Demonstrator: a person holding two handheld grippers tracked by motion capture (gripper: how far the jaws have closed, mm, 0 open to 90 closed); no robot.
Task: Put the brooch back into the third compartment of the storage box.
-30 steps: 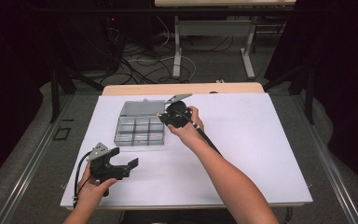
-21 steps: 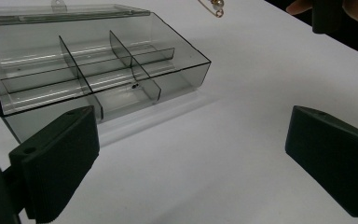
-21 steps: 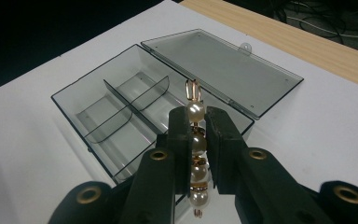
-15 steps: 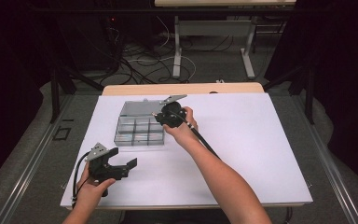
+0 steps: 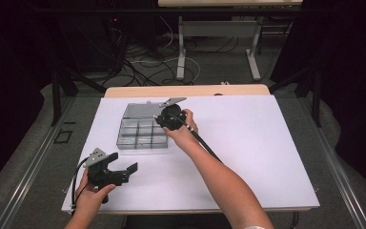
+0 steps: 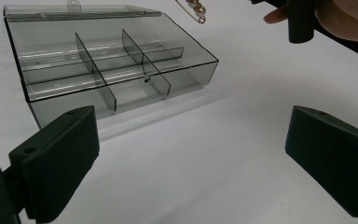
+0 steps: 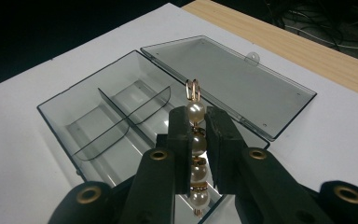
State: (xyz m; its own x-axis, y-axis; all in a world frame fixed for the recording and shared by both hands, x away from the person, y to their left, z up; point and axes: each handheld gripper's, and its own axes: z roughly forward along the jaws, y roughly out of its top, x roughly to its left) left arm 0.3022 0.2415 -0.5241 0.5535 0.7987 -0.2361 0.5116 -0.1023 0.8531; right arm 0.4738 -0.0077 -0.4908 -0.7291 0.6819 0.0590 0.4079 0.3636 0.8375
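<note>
Clamping a pearl pin [image 7: 196, 140] between its ridged black pads, your right gripper [image 7: 197, 149] sits low in the centre of the right gripper view, jaws drawn together on the string of round, glossy cream beads. A thin gold wire loop pokes up above the top bead. In the high view that gripper [image 5: 164, 114] hangs at the right edge of the clear organiser box [image 5: 140, 133], left of the frame's centre.

Behind the pin, the box [image 7: 102, 121] is smoky transparent plastic, rectangular, split by thin upright dividers, one of them curved. Its flat lid [image 7: 233, 79] lies folded open toward the upper right, with a small round tab on its far edge, next to the strip of pale wooden table edge [image 7: 284, 42].

Your left gripper [image 5: 116, 172] rests at the lower left of the high view on the smooth white sheet [image 5: 257, 143], its two blocky, finely ribbed jaws standing wide apart with nothing between them.
</note>
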